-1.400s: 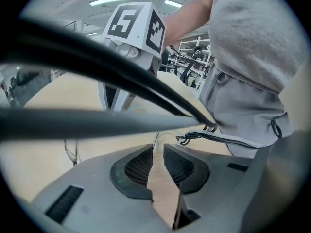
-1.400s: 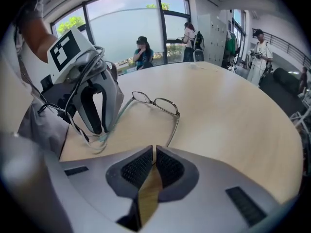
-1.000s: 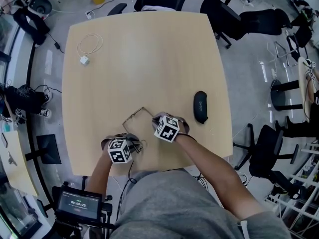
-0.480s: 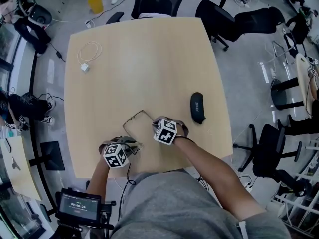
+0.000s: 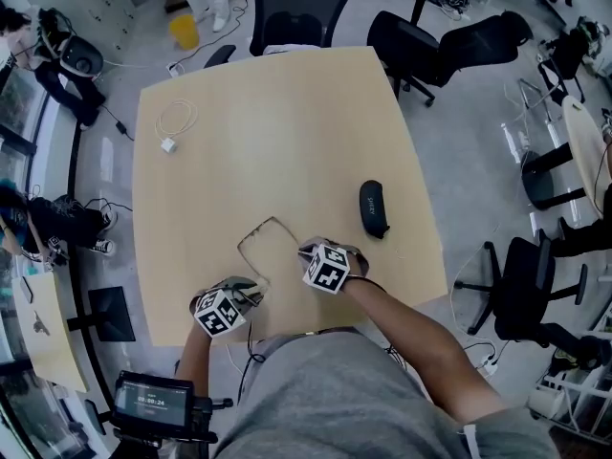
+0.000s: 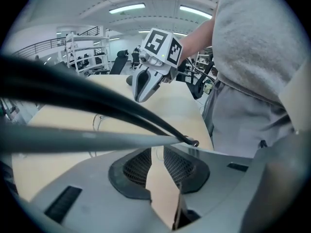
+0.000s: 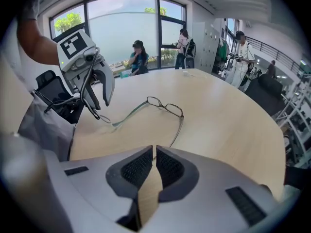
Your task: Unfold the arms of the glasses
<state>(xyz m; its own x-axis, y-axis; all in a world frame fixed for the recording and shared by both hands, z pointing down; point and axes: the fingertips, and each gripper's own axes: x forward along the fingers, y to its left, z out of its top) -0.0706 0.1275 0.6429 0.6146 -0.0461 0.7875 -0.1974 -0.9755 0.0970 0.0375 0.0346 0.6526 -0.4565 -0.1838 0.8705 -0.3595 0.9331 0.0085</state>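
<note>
Left tongs [image 6: 157, 152] slightly parted, empty; right tongs [image 7: 154, 150] closed, empty. Just beyond, mid-frame in right gripper view, glasses [image 7: 165, 107] flat on table [image 5: 287, 132], both arms swung out. Seemingly finished; nothing left.

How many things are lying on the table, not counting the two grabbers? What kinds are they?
Thin wire-framed glasses: 1
Black oval case: 1
White charger with looped cable: 1
Total: 3
</note>
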